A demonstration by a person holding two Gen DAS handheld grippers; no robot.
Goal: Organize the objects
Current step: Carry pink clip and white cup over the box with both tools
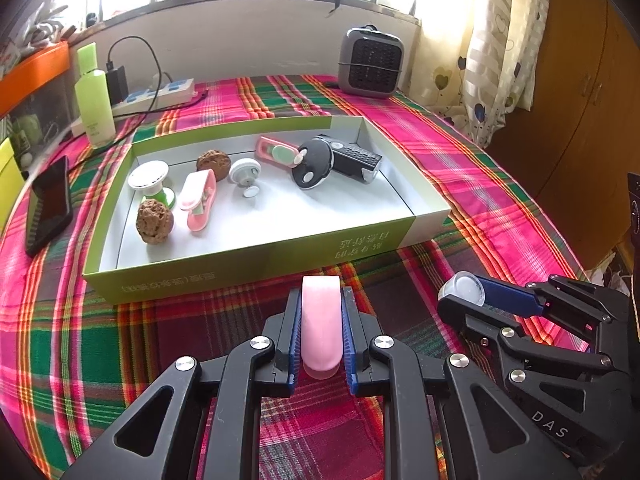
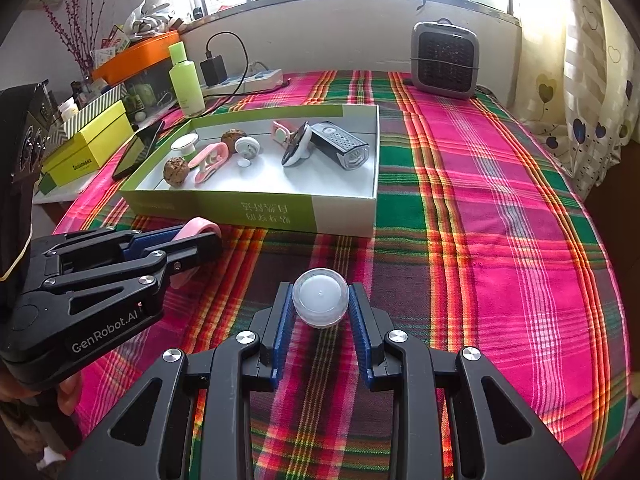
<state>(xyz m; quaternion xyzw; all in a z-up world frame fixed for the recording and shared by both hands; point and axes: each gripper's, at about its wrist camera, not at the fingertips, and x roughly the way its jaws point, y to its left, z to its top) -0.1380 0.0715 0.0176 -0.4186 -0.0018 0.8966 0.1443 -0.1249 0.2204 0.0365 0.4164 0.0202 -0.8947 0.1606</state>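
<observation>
My left gripper [image 1: 321, 300] is shut on a pink oblong case [image 1: 321, 326], held just in front of the green and white box [image 1: 256, 258]. It also shows in the right wrist view [image 2: 200, 240] with the pink case [image 2: 196, 226]. My right gripper [image 2: 320, 294] is shut on a clear round capsule [image 2: 320, 297], above the plaid cloth. It also shows in the left wrist view [image 1: 460, 296] with the capsule [image 1: 466, 288]. The box holds two walnuts [image 1: 154, 222], another pink case [image 1: 199, 200], white round pieces [image 1: 245, 172] and a black device [image 1: 352, 158].
A dark tablet [image 1: 50, 204] lies left of the box. A green bottle [image 1: 94, 98], a power strip [image 1: 158, 94] with a charger, and a grey heater [image 1: 370, 62] stand at the back. Yellow boxes [image 2: 86, 148] sit at the far left. A curtain [image 2: 592, 80] hangs right.
</observation>
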